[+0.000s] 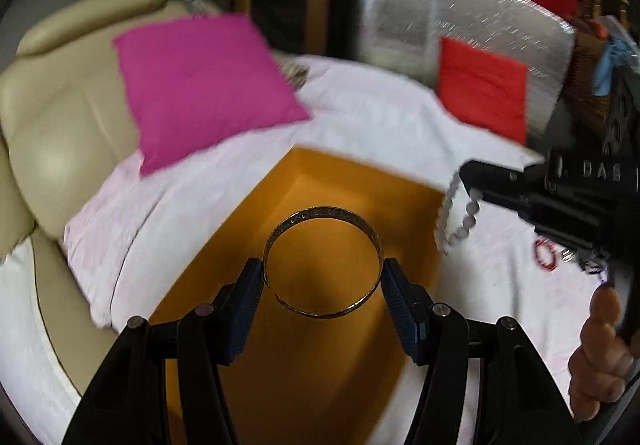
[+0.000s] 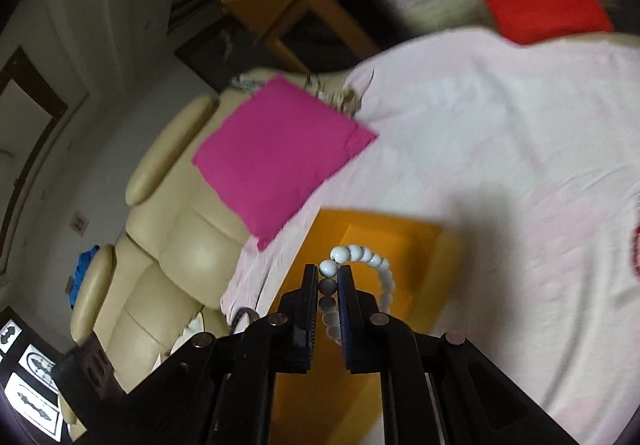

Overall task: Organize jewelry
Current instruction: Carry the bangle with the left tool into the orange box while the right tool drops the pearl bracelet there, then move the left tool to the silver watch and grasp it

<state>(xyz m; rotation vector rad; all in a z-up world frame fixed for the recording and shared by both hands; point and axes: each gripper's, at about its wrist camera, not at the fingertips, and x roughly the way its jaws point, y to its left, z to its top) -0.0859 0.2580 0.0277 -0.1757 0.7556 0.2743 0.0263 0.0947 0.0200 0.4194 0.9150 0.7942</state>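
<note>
My left hand-held gripper (image 1: 323, 277) is pinching a gold bangle (image 1: 322, 263) across its width, holding it above the orange box (image 1: 248, 245) lying on the white sheet (image 1: 380, 117). My right hand-held gripper (image 2: 329, 287) is clamping a white bead bracelet (image 2: 362, 259) between nearly closed jaws, its loop arching over the same box, near a pink cushion (image 2: 276, 157).

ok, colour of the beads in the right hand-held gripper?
White; the bead bracelet shows best in the right wrist view.
</note>
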